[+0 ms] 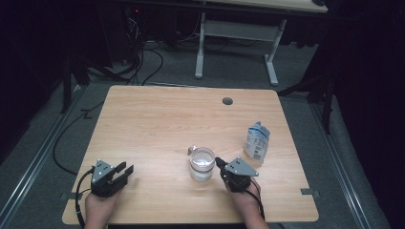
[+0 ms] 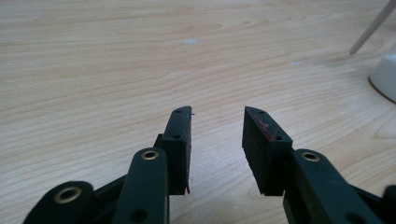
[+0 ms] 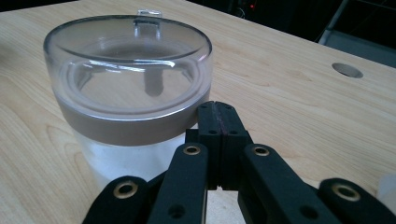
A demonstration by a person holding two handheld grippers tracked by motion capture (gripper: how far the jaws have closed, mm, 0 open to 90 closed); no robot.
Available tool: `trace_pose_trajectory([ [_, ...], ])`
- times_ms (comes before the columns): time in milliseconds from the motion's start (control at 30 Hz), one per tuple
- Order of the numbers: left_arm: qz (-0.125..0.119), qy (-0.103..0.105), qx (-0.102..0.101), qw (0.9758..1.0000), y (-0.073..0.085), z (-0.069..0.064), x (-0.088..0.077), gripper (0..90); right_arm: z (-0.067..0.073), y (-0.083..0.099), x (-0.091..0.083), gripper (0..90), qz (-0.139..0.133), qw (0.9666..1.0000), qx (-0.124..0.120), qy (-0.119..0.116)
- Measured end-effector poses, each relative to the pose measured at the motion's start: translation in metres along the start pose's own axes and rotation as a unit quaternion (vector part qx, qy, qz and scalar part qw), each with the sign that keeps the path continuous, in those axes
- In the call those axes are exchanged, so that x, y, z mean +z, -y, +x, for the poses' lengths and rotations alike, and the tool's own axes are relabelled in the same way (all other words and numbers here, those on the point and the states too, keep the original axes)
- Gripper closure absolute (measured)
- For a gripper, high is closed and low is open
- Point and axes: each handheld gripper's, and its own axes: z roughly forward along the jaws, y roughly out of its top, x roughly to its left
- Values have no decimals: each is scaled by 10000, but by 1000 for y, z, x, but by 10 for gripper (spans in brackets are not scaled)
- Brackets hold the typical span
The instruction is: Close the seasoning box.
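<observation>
left gripper (image 2: 217, 116) jaws parted over bare wooden table (image 2: 116, 70), nothing between them; white container (image 2: 385, 77) at right edge.

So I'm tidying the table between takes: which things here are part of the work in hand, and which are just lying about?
In the job:
- clear lidded jar
- right gripper, jaws shut, tips beside the jar
- left gripper, jaws apart, nothing between them

Lying about:
- plastic pouch on the table, right of the jar
- desk frame on the floor beyond
</observation>
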Motion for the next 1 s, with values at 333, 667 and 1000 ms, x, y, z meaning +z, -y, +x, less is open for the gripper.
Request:
trace_pose_trajectory([
  [333,-98,-4,109,9999,-4,-6,-2,623,10,7,-7,900,27,9998,-151,-131],
  [667,-97,44,61,9999,-3,-7,-2,623,27,5,-9,900,-3,9986,-383,-359],
  [1000,-113,65,49,9999,-4,-6,-3,623,46,2,-7,900,-51,9967,-546,-592],
])
